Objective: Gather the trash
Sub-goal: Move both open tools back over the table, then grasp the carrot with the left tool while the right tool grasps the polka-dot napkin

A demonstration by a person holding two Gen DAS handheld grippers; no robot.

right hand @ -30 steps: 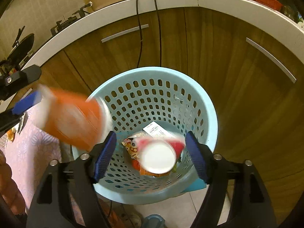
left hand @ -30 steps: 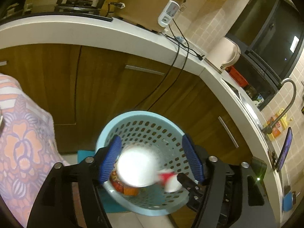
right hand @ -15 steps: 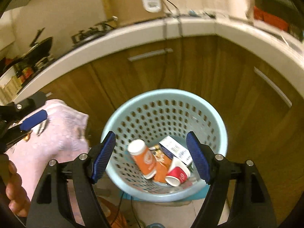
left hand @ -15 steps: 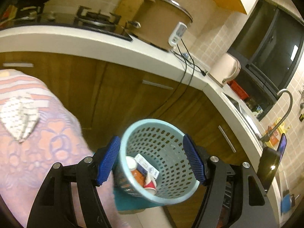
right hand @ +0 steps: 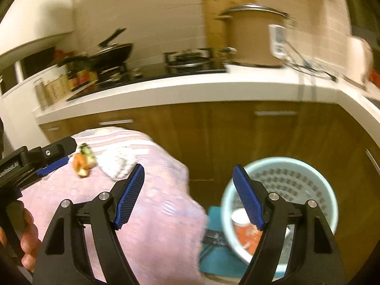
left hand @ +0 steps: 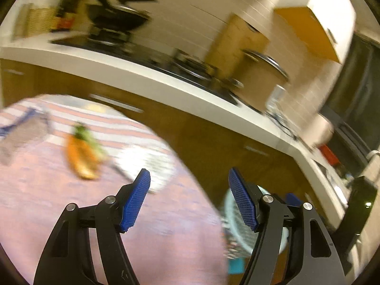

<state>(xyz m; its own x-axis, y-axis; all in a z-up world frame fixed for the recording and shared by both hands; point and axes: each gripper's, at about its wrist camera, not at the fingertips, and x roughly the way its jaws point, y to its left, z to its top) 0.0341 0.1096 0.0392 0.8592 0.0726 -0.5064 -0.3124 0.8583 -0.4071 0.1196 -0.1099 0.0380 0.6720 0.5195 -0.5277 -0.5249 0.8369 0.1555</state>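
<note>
Both grippers we hold are spread wide and empty. Only our right wrist view shows inside the basket (right hand: 308, 173), where an orange cup (right hand: 242, 223) lies behind the right gripper (right hand: 187, 197)'s right finger; our left view catches just its rim (left hand: 228, 211) beyond the left gripper (left hand: 190, 199). An orange wrapper (right hand: 82, 162) lies on the pink cloth (right hand: 154, 213), up left of both grippers.

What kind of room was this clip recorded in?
A home kitchen, most likely. A white countertop runs over wooden cabinets, with a black pan on a stove and a large lidded cooker beside it. A pale blue perforated basket holding trash stands on the floor.
</note>
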